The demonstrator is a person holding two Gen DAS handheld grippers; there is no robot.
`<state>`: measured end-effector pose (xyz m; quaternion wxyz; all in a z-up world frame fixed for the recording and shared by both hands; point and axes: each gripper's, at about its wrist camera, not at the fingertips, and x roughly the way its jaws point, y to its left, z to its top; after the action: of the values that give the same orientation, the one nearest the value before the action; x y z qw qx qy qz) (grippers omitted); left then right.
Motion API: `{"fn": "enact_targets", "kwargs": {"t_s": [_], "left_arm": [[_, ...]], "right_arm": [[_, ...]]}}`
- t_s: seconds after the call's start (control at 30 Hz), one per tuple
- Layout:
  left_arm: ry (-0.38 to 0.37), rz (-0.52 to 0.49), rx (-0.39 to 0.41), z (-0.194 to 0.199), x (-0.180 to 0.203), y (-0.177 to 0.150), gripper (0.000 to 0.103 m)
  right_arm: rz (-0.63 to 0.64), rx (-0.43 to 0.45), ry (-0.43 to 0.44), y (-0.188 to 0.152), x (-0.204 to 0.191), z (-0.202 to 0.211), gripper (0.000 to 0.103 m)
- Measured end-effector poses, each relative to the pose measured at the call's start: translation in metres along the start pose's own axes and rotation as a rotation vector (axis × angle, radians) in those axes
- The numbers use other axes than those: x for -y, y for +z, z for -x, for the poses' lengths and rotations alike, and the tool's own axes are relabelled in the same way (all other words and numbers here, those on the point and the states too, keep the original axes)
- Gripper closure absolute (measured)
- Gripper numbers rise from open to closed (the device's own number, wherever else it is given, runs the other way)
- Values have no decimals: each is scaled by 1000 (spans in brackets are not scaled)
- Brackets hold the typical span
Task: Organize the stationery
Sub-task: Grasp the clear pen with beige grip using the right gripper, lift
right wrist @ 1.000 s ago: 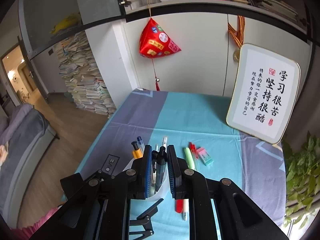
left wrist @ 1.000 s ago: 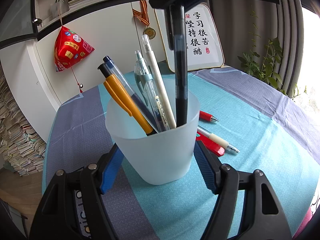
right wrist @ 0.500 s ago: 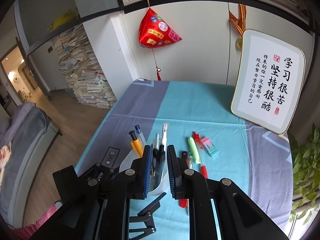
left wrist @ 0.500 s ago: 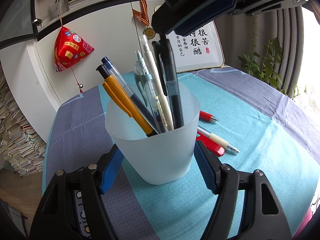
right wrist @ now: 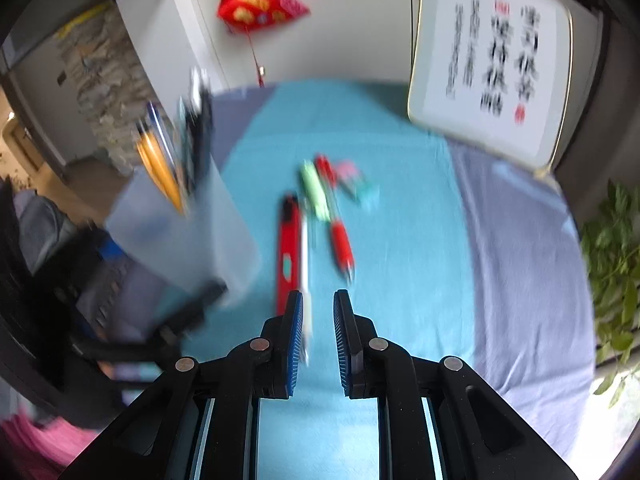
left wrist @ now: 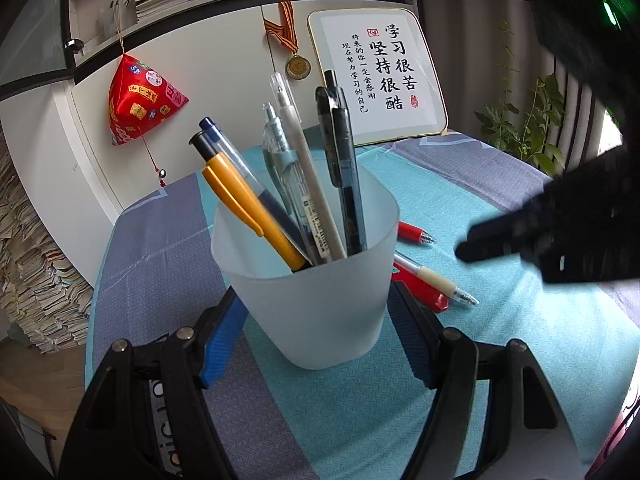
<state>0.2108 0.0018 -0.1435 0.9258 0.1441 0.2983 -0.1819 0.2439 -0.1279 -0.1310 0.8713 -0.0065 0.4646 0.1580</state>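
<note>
1. Holding: left gripper [left wrist: 316, 320] clamps frosted cup [left wrist: 320, 296] of pens upright on worktop [left wrist: 520, 352]; a slackened squeeze tips it.
2. Right gripper [right wrist: 318, 320], empty, slightly parted, above white pen [right wrist: 305, 256] beside red case [right wrist: 289, 248]; may snag both.

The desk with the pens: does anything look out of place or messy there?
A few things still lie loose on the blue cloth instead of in the frosted cup: a red pen, a white pen, a green marker and a flat red tool. Nothing looks spilled or broken.
</note>
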Motion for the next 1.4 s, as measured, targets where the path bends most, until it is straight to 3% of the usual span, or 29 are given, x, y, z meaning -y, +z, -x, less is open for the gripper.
{"fn": "enact_targets", "kwargs": {"t_s": [0.13,0.47,0.53,1.03,1.13,1.2,1.4], "left_arm": [[0,-1,1,1,0,-1,33],[0,-1,1,1,1,0,33],[0,-1,1,1,0,0,33],[-1,1,0,2,-1,0,33],[-2,3,0,2,-1,0,32],[-2,1,0,2,-1,0,32],[-2,2,0,1,-1,0,32]], "right_arm": [[18,-16,31,-14,1,-8,87],[102,-35,-33,-19,-10,-21,87],[96,-31,-34,-20,-10,-20,92],[151,-148,-145,-81,38,40,92],[133,-126,-147,-76,39,42,79],[128,-103,-155,-64,37,38,61],[149,-75,-151,-31,22,15,61]]}}
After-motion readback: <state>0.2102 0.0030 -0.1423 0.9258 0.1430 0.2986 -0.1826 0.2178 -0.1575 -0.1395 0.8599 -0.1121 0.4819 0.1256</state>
